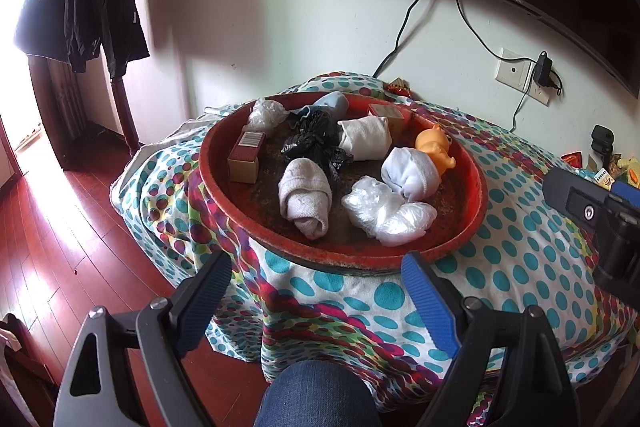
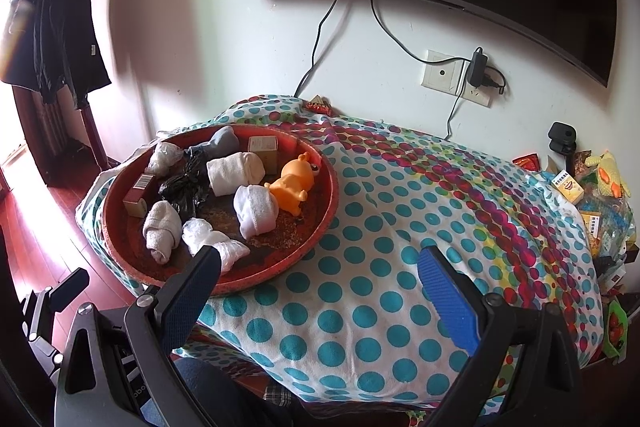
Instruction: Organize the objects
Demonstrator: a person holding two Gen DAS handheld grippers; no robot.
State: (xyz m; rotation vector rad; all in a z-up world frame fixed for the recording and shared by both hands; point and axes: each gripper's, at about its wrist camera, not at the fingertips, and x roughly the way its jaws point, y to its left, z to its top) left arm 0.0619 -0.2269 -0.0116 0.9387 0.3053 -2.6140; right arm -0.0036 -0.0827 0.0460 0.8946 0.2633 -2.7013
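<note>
Ahead of the left gripper (image 1: 316, 301), whose blue-padded jaws stood wide apart and held nothing, sat a round red tray (image 1: 240, 223) on a table draped in a dotted, multicoloured cloth (image 1: 500, 267). Directly beyond the fingertips, nearest the tray's front rim, lay a rolled beige knitted cloth (image 1: 306, 201) and a crumpled clear plastic bag (image 1: 386, 213). Farther off were a balled white sock (image 1: 410, 173), a crumpled black plastic bag (image 1: 314, 143), a rolled cream towel (image 1: 366, 139), an orange rubber duck toy (image 1: 434, 145) and a small brown cardboard box (image 1: 246, 161) up to the left. The other tool showed as a dark shape at the far right.

Beyond and to the left of the right gripper (image 2: 320, 267), equally wide and empty, the same tray (image 2: 320, 211) sat apart from the bare cloth (image 2: 400, 227) under the jaws; the left finger overlapped the clear bag (image 2: 218, 243) in view, though contact could not be told. Loose packets (image 2: 568, 189) crowded the far right edge.

Everything in the tray looked light. The rolls and sock would likely squash, so a pinch across the middle seemed best; the plastic bags looked slippery and might shed a shallow grip; the box seemed stiff enough to take by opposite faces, the duck by its body.
</note>
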